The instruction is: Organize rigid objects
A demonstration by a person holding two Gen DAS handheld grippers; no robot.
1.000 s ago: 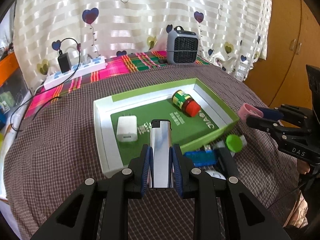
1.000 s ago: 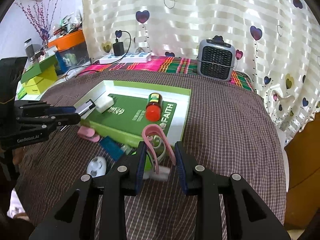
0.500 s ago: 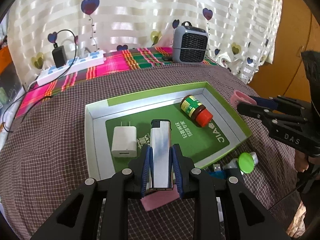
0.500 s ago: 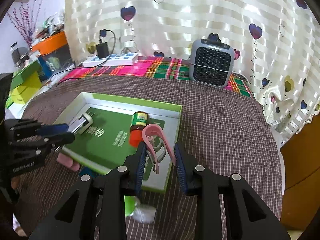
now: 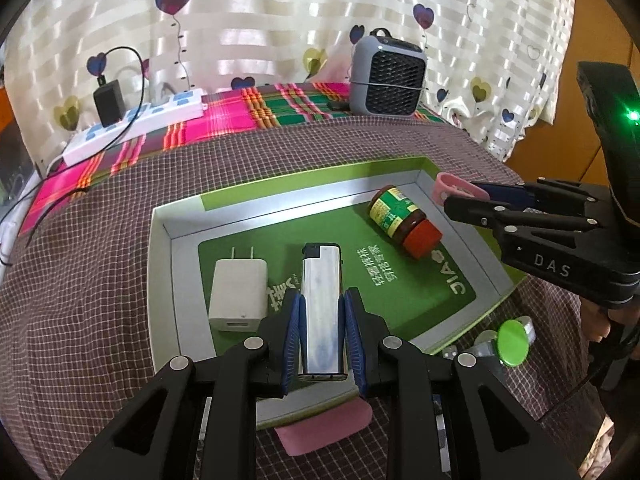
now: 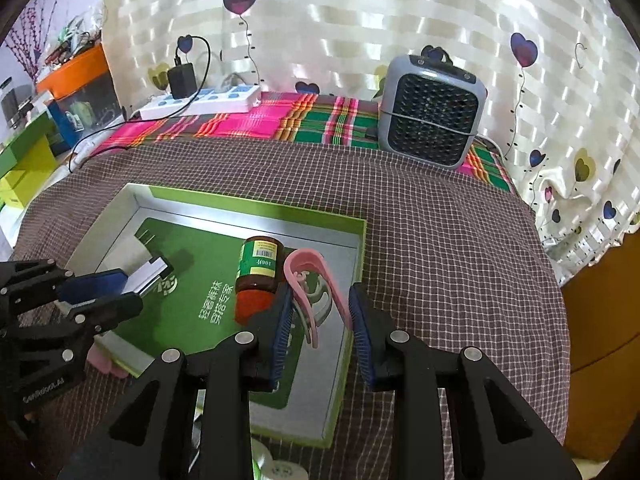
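- Left gripper has its jaws clamped on a silver lighter, held over the near edge of the green tray, black cap pointing toward the far side.
- Right gripper is pinching a pink hair claw clip between its pads, over the tray's right edge, just beside the little bottle.
- Inside the tray: a white charger plug near the left wall, prongs toward the far side, and a brown bottle with a red cap lying on its side toward the right wall.
- Outside the tray's near edge on the checked tablecloth: a flat pink piece partly tucked under the left gripper, and a green round lid off the near right corner.
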